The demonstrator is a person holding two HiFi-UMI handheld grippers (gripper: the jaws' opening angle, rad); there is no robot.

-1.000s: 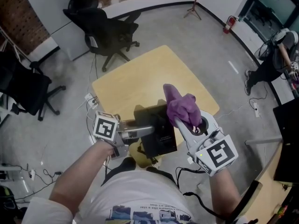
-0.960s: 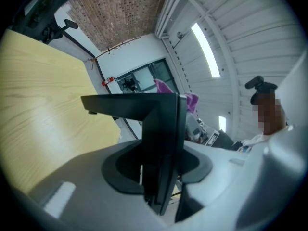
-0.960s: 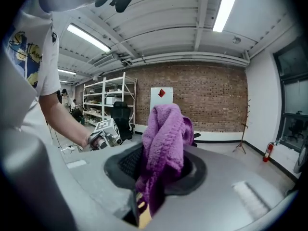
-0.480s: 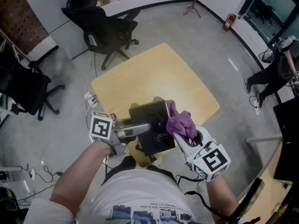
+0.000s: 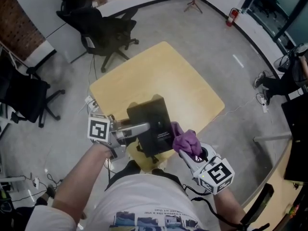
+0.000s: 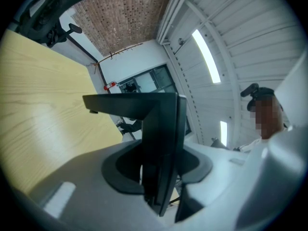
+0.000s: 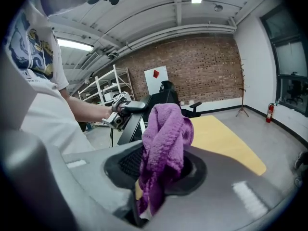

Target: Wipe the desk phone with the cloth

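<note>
The black desk phone [image 5: 153,123] hangs over the near edge of the yellow table [image 5: 159,76], tilted, with my left gripper [image 5: 144,127] shut on its left side. In the left gripper view the phone [image 6: 161,143] stands edge-on between the jaws, the table [image 6: 43,109] behind it. My right gripper [image 5: 186,151] is shut on a bunched purple cloth [image 5: 185,139], which sits by the phone's near right corner. Whether it touches the phone I cannot tell. The right gripper view shows the cloth [image 7: 163,143] rising out of the jaws, with the phone [image 7: 134,126] and left gripper [image 7: 124,110] beyond.
Black office chairs stand beyond the table [image 5: 103,30] and at the left [image 5: 19,93]. Cables lie on the grey floor by the table's left corner [image 5: 89,102]. A red fire extinguisher [image 5: 232,17] and a seated person [image 5: 284,78] are at the far right.
My right gripper has come down and toward me with the cloth, from above the phone's far right side to its near right corner. The left gripper and phone have barely shifted.
</note>
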